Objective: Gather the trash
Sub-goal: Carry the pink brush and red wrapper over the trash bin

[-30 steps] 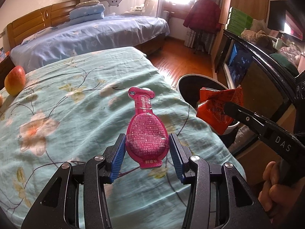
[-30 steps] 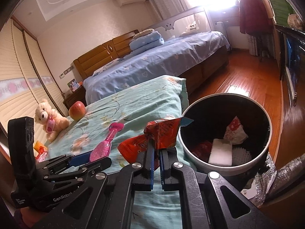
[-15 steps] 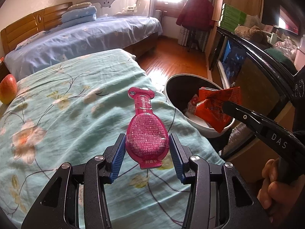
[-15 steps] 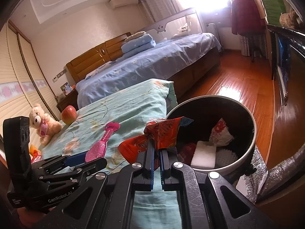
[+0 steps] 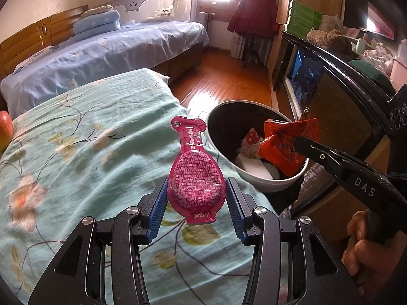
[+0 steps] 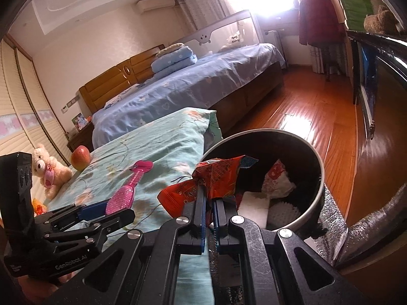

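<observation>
the left hand-held gripper point(image 5: 196, 200) holds a pink pouch point(image 5: 195, 175) between its blue pads point(image 5: 158, 207), the pouch's broad bottom squeezed at the sides and its narrow neck pointing forward over the floral bedspread point(image 5: 76, 152). seen from the right wrist, the same pouch point(image 6: 128, 190) sticks out past the left hand-held gripper point(image 6: 101, 209) above the bedspread point(image 6: 157, 142). the right hand-held gripper point(image 6: 209, 198) is nearly closed, its jaws pinching a crumpled red wrapper point(image 6: 211, 180) that hangs over the near rim of the bin point(image 6: 315, 162). from the left wrist the wrapper point(image 5: 285, 142) sits above the bin point(image 5: 257, 180) opening, held by the right hand-held gripper point(image 5: 302, 143), with the person's fingers point(image 5: 361, 244) on its handle. the bin stands on the floor just beside the foot of the bed and has a dark inside; in it lie a white block point(image 6: 254, 204), a white knobbly piece point(image 6: 283, 209) and a red-and-white crumpled bag point(image 6: 278, 181). an apple point(image 6: 80, 156) and a teddy point(image 6: 49, 170) rest farther back on the bedspread, well apart from the bin.
</observation>
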`<act>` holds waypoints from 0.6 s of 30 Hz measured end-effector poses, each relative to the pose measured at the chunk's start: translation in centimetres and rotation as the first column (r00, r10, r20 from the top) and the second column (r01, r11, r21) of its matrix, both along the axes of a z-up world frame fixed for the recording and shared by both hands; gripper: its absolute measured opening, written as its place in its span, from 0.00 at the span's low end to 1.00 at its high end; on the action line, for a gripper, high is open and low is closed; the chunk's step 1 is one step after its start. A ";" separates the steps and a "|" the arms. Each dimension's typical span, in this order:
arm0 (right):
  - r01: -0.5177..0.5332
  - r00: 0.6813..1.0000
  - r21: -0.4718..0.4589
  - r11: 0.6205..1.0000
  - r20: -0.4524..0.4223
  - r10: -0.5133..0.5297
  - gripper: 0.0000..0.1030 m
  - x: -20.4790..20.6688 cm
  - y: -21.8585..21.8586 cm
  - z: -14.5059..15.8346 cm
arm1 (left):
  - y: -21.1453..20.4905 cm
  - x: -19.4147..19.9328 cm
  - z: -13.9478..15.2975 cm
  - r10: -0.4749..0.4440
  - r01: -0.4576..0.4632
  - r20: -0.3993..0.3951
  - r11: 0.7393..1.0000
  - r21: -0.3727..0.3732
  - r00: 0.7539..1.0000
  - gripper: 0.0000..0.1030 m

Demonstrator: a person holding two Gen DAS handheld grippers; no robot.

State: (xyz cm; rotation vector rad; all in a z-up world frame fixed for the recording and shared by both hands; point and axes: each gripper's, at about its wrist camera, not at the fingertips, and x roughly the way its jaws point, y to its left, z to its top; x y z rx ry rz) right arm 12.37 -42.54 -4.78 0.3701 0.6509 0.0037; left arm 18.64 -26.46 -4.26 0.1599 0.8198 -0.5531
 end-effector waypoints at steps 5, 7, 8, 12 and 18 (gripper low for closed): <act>0.012 1.000 -0.003 1.000 -0.005 -0.012 0.04 0.2 -0.7 -0.2 | -0.8 0.1 0.0 -0.012 0.012 -0.003 1.000 0.001 1.000 0.43; 0.016 1.000 -0.003 1.000 -0.007 -0.016 0.04 0.2 -0.9 -0.3 | -1.1 0.2 0.0 -0.018 0.018 -0.005 1.000 0.001 1.000 0.43; 0.019 1.000 -0.006 1.000 -0.009 -0.019 0.04 0.3 -1.0 -0.3 | -1.2 0.3 -0.1 -0.021 0.021 -0.006 1.000 0.001 1.000 0.43; 0.027 1.000 -0.008 1.000 -0.015 -0.027 0.04 0.3 -1.3 -0.6 | -1.7 0.5 -0.1 -0.030 0.030 -0.007 1.000 0.002 1.000 0.43; 0.037 0.999 -0.010 0.999 -0.028 -0.037 0.04 0.6 -1.8 -1.0 | -2.5 0.8 -0.4 -0.039 0.039 -0.014 0.999 0.009 0.999 0.43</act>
